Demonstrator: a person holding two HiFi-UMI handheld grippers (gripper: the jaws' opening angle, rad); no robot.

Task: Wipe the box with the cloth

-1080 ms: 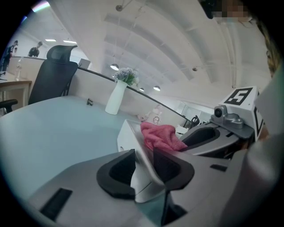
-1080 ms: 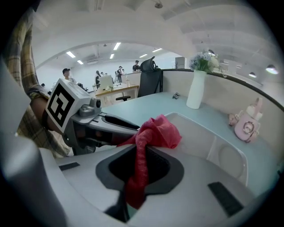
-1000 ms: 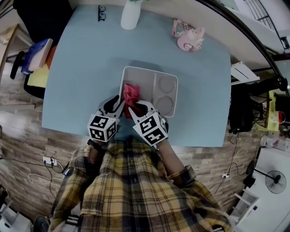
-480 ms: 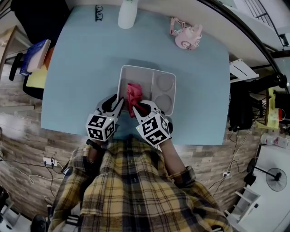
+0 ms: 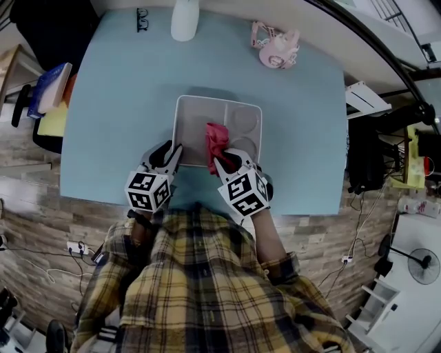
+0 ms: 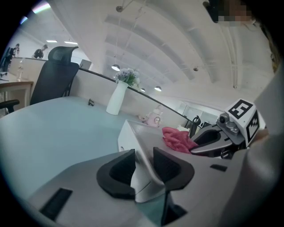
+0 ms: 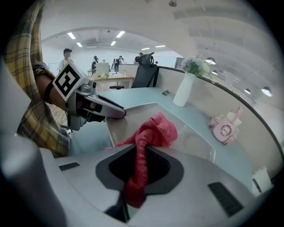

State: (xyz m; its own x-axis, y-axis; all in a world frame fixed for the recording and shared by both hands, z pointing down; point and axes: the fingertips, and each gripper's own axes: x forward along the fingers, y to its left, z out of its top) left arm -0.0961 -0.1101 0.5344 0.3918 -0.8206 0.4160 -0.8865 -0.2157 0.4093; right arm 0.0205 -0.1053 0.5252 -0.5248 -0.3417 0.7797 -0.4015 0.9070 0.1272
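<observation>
The right gripper's (image 7: pixel 140 166) fingers (image 7: pixel 160 166) are pinched on a crumpled red fabric cloth (image 7: pixel 153 131). One strand of it runs down between the dark pads, and the rest bunches just ahead of them. The cloth lies inside a pale grey rectangular plastic box (image 5: pixel 217 99), toward the near side of its large compartment and beside the divider. Two round recesses sit on the far side of that divider. The left gripper's (image 6: pixel 143 166) fingers (image 6: pixel 120 170) are set wide and clamp the box's near left corner, with its thin wall standing between the two pads. In the head view both grippers sit side by side at the box's near edge, each carrying its cube of square black-and-white markers. The box rests on a light blue counter (image 5: pixel 117 103), about midway across it. At the counter's far edge stand a tall white vase (image 5: pixel 185 17) and a pink toy-like object (image 5: pixel 275 47), well apart from each other and from the box. A pair of dark eyeglasses (image 5: pixel 141 19) lies just left of the vase. A yellow plaid shirt (image 5: pixel 200 283) fills the bottom of the head view. A black office chair (image 6: pixel 53 73) stands beyond the counter's left side.
</observation>
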